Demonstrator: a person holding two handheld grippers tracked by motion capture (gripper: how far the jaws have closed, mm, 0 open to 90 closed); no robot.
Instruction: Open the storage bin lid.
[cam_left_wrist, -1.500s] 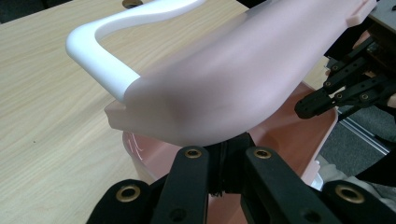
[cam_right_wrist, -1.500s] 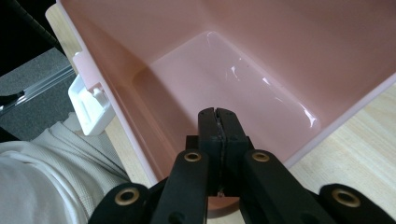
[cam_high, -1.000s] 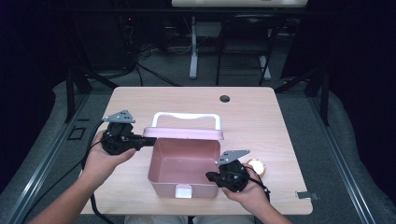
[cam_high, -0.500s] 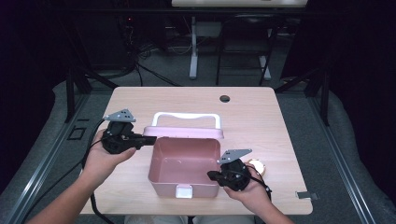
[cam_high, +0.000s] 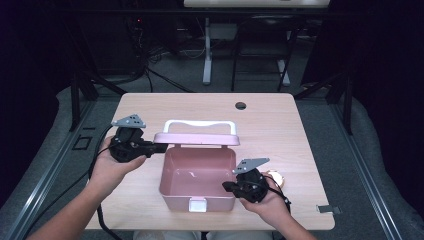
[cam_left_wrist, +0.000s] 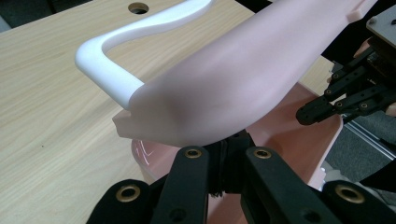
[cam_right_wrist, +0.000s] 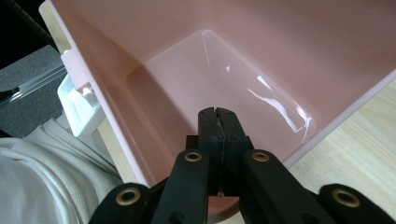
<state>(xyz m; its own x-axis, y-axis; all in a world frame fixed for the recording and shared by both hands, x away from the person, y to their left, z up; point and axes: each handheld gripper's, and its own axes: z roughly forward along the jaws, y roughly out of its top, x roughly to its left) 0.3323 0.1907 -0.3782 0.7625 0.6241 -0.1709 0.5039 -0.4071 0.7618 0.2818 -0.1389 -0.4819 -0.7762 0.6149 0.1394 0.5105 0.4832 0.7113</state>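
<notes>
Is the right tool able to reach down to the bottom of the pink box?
Probably yes. The pink box stands open with its lid tipped up at the back, and the bottom looks bare. The right tool sits at the box's right rim, jaws shut, pointing inward, with nothing between it and the bottom.

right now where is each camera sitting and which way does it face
High view: above the person's side, looking forward and down on the table; forearms, both hands.
Left gripper view: on the left gripper, facing the pink lid and white handle; its jaws.
Right gripper view: on the right gripper, looking into the pink box; shut jaws, pale clothing.
Shared: box, table.
</notes>
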